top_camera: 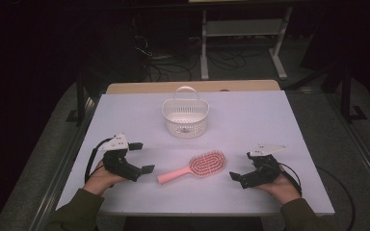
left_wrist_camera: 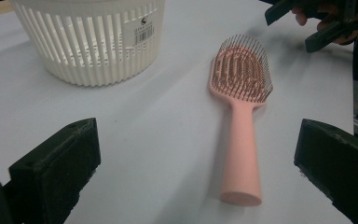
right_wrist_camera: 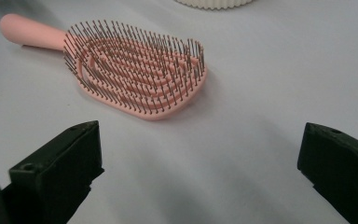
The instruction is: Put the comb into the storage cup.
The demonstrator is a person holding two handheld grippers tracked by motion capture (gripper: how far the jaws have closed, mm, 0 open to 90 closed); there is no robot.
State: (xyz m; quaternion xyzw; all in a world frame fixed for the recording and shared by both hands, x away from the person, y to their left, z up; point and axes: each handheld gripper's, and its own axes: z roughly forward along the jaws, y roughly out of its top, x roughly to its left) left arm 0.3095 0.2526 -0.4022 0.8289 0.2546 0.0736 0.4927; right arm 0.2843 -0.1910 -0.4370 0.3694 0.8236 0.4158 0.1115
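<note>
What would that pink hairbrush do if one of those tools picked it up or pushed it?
The pink hairbrush looks like moulded plastic, so probably stiff and light. It lies flat on its back, bristles up, so a push should slide it, not roll it. Its smooth rounded handle might slip.

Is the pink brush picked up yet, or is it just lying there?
Nothing looks done yet. The pink hairbrush lies bristles-up on the table, in front of the white basket. The left tool and right tool sit open either side, touching nothing. Grabbing it is left.
</note>
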